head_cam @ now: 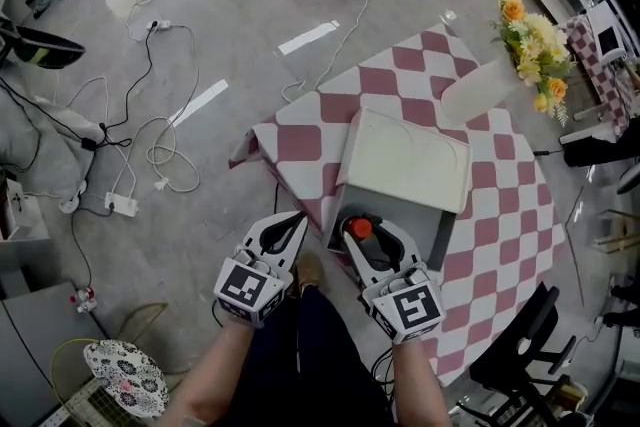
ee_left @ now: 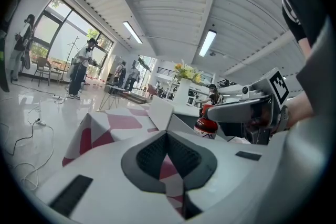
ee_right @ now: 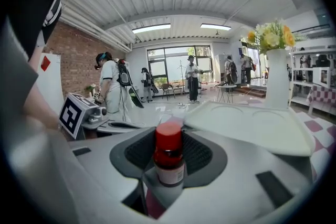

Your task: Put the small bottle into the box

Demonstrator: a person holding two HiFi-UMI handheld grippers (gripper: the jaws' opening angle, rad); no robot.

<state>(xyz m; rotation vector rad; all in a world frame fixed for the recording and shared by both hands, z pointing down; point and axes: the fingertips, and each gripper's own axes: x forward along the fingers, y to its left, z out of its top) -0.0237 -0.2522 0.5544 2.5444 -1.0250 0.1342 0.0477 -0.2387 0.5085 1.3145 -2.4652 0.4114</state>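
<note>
While the right tool point(head_cam: 370, 233) is closed on it, the small bottle with red cap, dark body and white label point(ee_right: 169, 160) stands upright between the two pads, gripped about its middle with the cap clear above them. Position of bottle: at the near-left corner of the open grey rectangular box point(head_cam: 425, 215), seen from the head view within the box's opening; whether its base touches the box floor cannot be told. Box: set on a worktop under a red-and-white checked cloth point(head_cam: 500, 225), its flat white lid point(head_cam: 405, 160) raised at the far side and tilted back. Left tool point(head_cam: 298, 218): just beside the box's near-left corner, apart from the right tool, its fingertips drawn together with nothing held; only the checked cloth shows through the gap between its dark ribbed pads. Both tools: white bodies, each bearing a cube with black square markers, each carried by a bare forearm at the bottom of the head view. Further items on the worktop: a white vase point(head_cam: 480, 93) beyond the lid, holding yellow and orange flowers point(head_cam: 530, 40). Surroundings: glossy grey floor point(head_cam: 250, 5) with loose white cables point(head_cam: 150, 125) and a white power strip point(head_cam: 122, 205) to the left; a black chair point(head_cam: 520, 355) near the worktop's right edge.
</note>
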